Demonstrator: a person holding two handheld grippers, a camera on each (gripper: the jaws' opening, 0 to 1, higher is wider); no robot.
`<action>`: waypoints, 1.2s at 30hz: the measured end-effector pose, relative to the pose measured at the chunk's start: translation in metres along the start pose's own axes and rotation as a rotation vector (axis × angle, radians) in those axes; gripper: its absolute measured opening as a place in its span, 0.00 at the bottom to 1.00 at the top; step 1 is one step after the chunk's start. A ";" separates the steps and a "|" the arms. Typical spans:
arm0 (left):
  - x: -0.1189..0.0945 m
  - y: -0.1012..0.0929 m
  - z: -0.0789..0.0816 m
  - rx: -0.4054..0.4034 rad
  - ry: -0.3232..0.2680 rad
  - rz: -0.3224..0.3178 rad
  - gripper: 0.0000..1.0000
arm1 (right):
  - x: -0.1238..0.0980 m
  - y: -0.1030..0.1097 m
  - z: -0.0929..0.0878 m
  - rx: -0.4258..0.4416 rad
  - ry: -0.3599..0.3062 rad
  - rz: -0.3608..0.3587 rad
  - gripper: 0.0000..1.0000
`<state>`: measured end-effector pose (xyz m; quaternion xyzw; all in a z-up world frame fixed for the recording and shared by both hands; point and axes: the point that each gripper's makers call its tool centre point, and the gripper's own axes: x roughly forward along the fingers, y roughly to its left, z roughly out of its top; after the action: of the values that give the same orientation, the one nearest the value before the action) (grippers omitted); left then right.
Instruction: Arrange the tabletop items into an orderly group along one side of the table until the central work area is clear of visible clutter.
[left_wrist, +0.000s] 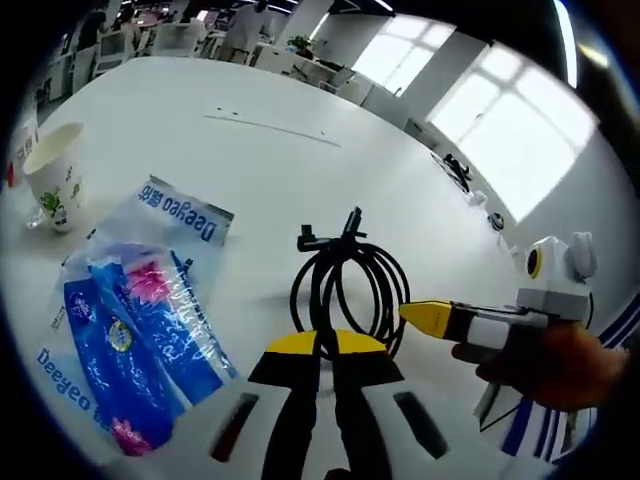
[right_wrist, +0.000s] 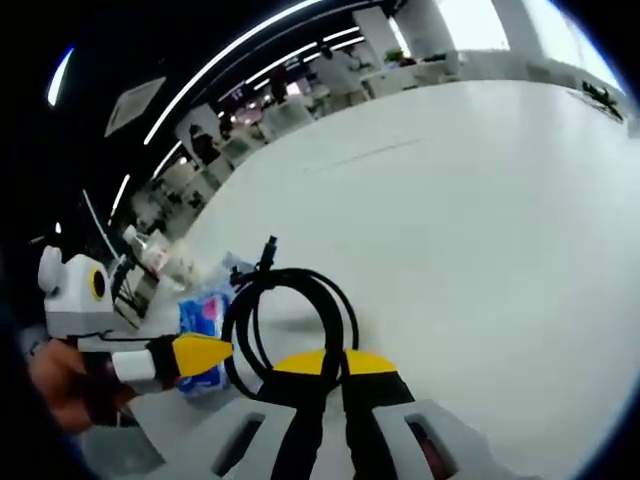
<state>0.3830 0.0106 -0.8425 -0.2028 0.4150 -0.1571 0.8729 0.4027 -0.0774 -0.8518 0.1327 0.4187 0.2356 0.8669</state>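
on white table (left_wrist: 300, 160), both grippers pinch the black cable coil (left_wrist: 350, 285).

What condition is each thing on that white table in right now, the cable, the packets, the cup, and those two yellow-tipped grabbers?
Black cable: coiled in loops, lying on the table, at both grippers' tips.
Blue tissue packets: in a clear bag, lying flat.
Paper cup: upright.
Left gripper: jaws closed together at the coil's near edge.
Right gripper: jaws closed together at the coil.
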 end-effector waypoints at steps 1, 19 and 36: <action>0.001 -0.001 0.000 0.003 0.002 -0.001 0.00 | -0.002 0.000 -0.001 0.003 0.000 -0.003 0.01; 0.020 0.014 0.001 -0.013 0.047 0.030 0.00 | 0.007 -0.007 -0.004 0.070 0.036 -0.038 0.01; 0.022 0.012 -0.002 -0.020 0.060 0.041 0.00 | 0.017 -0.020 -0.009 0.159 0.076 -0.064 0.01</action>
<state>0.3962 0.0108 -0.8636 -0.1982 0.4468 -0.1408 0.8610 0.4101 -0.0853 -0.8769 0.1785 0.4730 0.1786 0.8441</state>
